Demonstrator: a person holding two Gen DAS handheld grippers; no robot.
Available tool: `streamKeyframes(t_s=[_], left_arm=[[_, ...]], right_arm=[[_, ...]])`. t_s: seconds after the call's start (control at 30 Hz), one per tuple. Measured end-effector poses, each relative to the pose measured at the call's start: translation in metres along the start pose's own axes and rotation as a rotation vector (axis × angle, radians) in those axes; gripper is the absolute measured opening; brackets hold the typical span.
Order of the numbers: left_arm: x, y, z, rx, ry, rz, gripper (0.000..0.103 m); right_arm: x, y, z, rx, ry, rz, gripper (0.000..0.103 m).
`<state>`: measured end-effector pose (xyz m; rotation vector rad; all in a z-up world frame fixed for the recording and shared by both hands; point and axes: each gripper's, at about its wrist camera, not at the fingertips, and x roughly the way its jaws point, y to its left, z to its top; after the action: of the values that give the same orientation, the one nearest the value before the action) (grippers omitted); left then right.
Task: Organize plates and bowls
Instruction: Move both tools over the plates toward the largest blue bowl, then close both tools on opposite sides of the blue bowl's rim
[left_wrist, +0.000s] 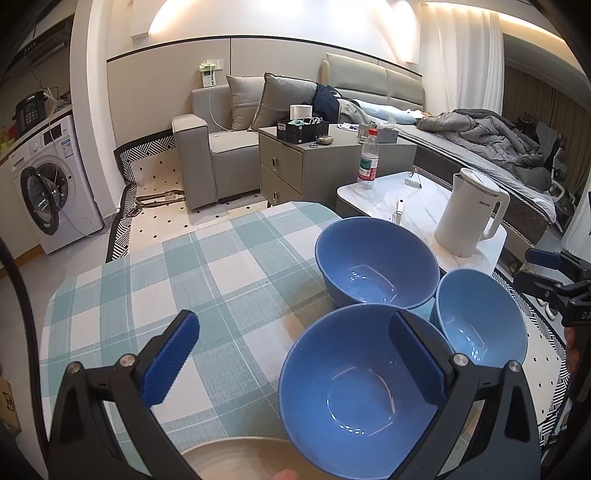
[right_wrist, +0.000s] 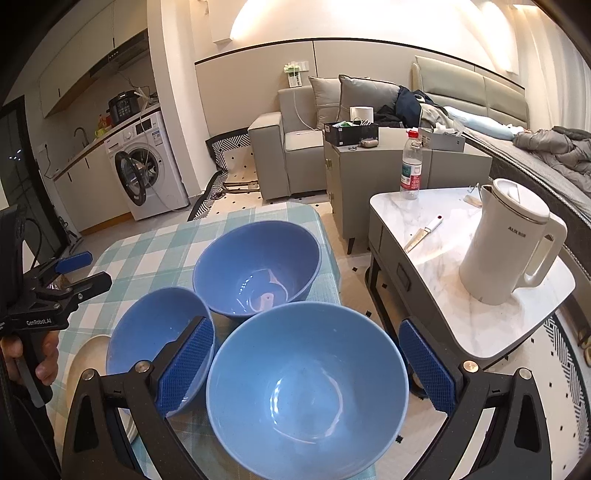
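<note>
Three blue bowls stand close together on the checked tablecloth (left_wrist: 207, 280). My left gripper (left_wrist: 291, 322) is open: its right finger (left_wrist: 415, 363) hangs inside the nearest bowl (left_wrist: 351, 402) and its left finger is over the cloth. A beige plate (left_wrist: 236, 456) lies just below that bowl. The far bowl (left_wrist: 376, 262) and the right bowl (left_wrist: 480, 317) sit behind. My right gripper (right_wrist: 306, 326) is open, with a finger on either side of that right bowl (right_wrist: 306, 387). Beyond it are the far bowl (right_wrist: 258, 266), the left bowl (right_wrist: 155, 332) and the plate (right_wrist: 85, 354).
A white kettle (right_wrist: 506, 240), a water bottle (right_wrist: 410, 168) and a knife (right_wrist: 423, 234) rest on the marble side table (right_wrist: 443, 325) right of the table. A hand holds the left gripper (right_wrist: 85, 269). Behind stand a nightstand, sofa, bed and washing machine (left_wrist: 48, 192).
</note>
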<state>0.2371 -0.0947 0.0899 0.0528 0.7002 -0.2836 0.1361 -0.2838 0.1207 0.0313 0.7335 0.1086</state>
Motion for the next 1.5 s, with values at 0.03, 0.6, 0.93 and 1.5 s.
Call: streamKeyframes(t_s=[0.03, 0.6, 0.93, 1.5], left_arm=[[0.001, 0.0, 0.001, 0.002, 0.001, 0.0, 0.103], [0.03, 0.004, 0.017, -0.023, 0.04, -0.024, 0.103], [0.054, 0.002, 0.025, -0.035, 0.078, -0.045, 0.103], [0.085, -0.006, 0.031, -0.034, 0.144, -0.063, 0.103]], right_arm=[[0.0, 0.0, 0.002, -0.002, -0.003, 0.001, 0.102], [0.021, -0.003, 0.026, -0.014, 0.04, -0.024, 0.102], [0.044, -0.004, 0.037, -0.011, 0.093, -0.051, 0.102], [0.086, -0.01, 0.043, 0.001, 0.152, -0.019, 0.102]])
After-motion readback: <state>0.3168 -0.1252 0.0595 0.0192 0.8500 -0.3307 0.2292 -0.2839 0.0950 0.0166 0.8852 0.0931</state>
